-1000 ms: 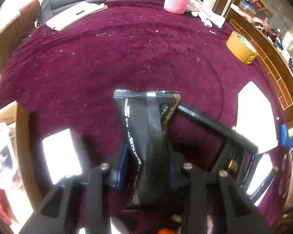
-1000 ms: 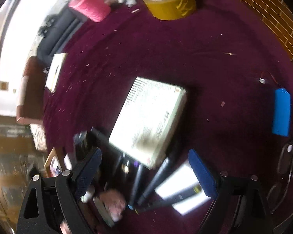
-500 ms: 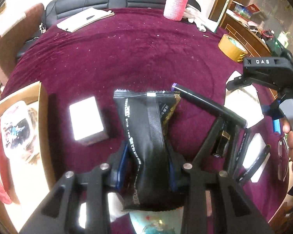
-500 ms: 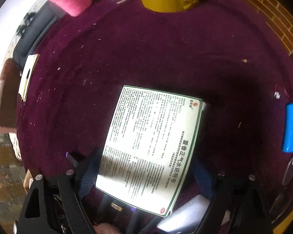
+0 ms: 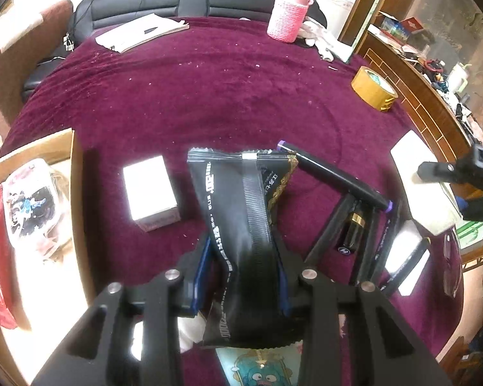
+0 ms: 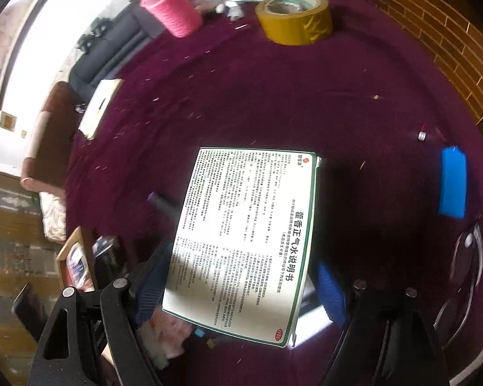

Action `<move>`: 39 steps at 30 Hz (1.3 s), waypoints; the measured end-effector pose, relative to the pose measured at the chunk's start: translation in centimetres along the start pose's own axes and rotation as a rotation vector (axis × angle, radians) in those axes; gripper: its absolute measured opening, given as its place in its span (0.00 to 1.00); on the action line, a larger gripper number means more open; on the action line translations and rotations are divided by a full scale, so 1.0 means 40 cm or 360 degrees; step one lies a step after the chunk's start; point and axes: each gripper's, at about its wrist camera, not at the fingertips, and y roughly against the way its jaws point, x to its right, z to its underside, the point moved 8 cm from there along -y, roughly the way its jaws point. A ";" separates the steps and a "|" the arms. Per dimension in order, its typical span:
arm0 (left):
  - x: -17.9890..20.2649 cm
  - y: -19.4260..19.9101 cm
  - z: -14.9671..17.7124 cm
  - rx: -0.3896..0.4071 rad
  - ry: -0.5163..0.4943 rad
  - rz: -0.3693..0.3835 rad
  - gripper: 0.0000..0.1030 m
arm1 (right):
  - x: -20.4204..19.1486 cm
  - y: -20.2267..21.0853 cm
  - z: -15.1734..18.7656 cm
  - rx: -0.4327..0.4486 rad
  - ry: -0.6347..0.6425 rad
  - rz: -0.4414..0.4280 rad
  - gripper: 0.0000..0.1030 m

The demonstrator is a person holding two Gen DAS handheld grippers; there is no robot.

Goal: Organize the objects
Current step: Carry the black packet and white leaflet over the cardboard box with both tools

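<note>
Maroon tabletop (image 5: 209, 96) spread under both grippers, w/ cardboard box (image 5: 75, 193) well left of left jaws, white printed box (image 6: 244, 241) lying between right gripper (image 6: 241, 289) jaws, small white box (image 5: 151, 189) just left of left jaws. Right jaws closing around printed box, wide apart, pads beside its long edges; can't tell if touching. Left gripper (image 5: 241, 276) jaws clamped on black snack packet (image 5: 241, 225), held up off tabletop, black pens (image 5: 335, 177) just right.
</note>
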 end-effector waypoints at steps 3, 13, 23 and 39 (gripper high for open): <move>0.000 0.013 0.005 0.0012 0.0003 0.0015 0.32 | -0.031 0.007 0.035 -0.0011 0.0028 -0.0048 0.83; -0.023 0.108 0.027 0.0098 0.0025 0.0060 0.33 | -0.187 0.014 0.105 -0.0021 0.0209 -0.0152 0.84; -0.130 0.230 0.075 0.0192 0.0125 0.0025 0.33 | -0.373 -0.031 0.215 -0.0116 0.0431 -0.0242 0.84; -0.441 0.317 0.259 0.0153 0.0420 -0.0175 0.33 | -0.690 -0.181 0.439 -0.0332 0.0838 -0.0336 0.84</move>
